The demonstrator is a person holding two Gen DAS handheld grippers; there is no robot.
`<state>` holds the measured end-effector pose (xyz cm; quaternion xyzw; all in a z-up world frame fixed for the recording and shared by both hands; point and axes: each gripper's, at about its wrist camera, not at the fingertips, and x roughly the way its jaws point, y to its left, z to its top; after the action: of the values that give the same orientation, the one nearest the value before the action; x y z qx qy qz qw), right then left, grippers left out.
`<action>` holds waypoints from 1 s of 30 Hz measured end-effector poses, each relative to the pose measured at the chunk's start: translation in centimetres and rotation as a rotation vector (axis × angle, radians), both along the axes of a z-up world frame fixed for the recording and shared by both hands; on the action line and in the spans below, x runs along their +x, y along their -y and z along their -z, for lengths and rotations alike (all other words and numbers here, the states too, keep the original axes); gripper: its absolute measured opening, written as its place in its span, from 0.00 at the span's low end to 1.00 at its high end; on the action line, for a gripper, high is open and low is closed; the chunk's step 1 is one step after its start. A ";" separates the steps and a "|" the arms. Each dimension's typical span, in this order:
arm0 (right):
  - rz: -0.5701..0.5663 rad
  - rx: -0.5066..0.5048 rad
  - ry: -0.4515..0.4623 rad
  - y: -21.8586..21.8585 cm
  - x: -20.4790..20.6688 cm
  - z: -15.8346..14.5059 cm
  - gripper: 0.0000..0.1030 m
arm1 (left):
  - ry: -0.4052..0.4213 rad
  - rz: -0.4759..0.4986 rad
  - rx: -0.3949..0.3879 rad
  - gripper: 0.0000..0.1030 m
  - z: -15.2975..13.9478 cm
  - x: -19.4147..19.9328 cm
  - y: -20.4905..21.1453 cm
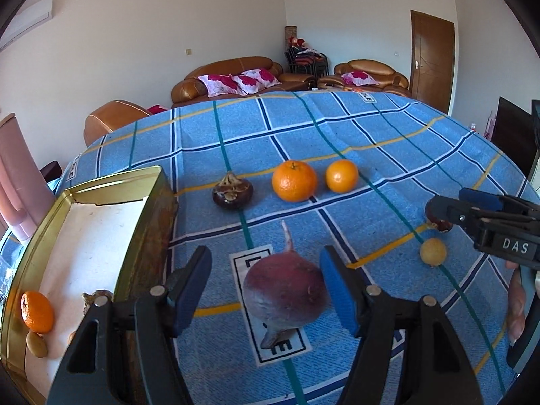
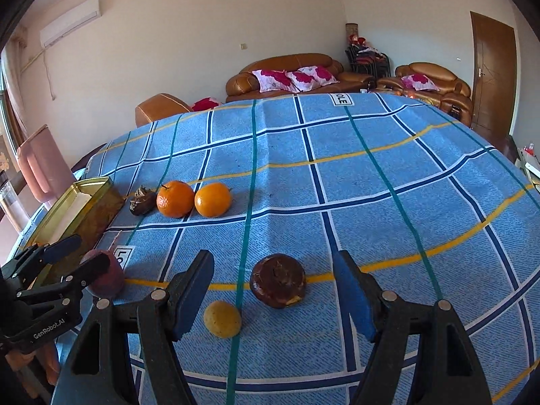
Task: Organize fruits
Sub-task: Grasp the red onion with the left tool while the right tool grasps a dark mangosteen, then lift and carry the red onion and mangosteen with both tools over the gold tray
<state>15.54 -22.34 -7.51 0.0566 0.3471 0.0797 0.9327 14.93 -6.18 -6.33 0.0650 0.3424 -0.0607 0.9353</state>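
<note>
A purple-red radish (image 1: 285,290) lies on the blue checked cloth between the pads of my left gripper (image 1: 266,287), which stands open with gaps on both sides. My right gripper (image 2: 273,293) is open around a dark brown chestnut-like bulb (image 2: 278,280), not touching it. A small yellow fruit (image 2: 222,319) lies just in front of its left pad. Further back sit two oranges (image 1: 294,181) (image 1: 341,176) and another dark bulb (image 1: 233,190). The gold tin (image 1: 152,222) at the left holds an orange (image 1: 37,312) and a small yellowish fruit (image 1: 36,344).
The tin's tall wall (image 2: 98,212) stands close to the left gripper (image 2: 81,258). The right gripper (image 1: 452,202) reaches in from the right edge, with fingers of a hand behind it. Brown sofas (image 1: 233,79) and a door lie beyond the table's far edge.
</note>
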 end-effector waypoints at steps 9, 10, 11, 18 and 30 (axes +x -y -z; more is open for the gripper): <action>0.013 -0.008 -0.135 0.0 1.7 1.8 0.52 | -0.074 0.038 -0.011 0.68 0.8 1.0 0.9; 0.013 -0.010 -0.142 0.0 1.8 1.9 0.51 | -0.078 0.046 -0.013 0.69 0.8 1.0 1.0; 0.010 -0.009 -0.149 0.0 1.8 2.0 0.48 | -0.081 0.044 -0.017 0.69 0.8 1.0 0.9; 0.004 -0.034 -0.150 -0.4 1.7 1.9 0.40 | -0.141 0.024 -0.075 0.68 1.5 1.7 -0.4; -0.007 -0.014 -0.107 -0.2 1.1 1.3 0.39 | -0.120 0.034 -0.175 0.54 1.1 1.2 -1.9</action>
<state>16.66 -22.13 -8.83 0.0532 0.3972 0.0773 0.9129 16.17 -4.29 -7.40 -0.0152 0.3901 -0.1099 0.9141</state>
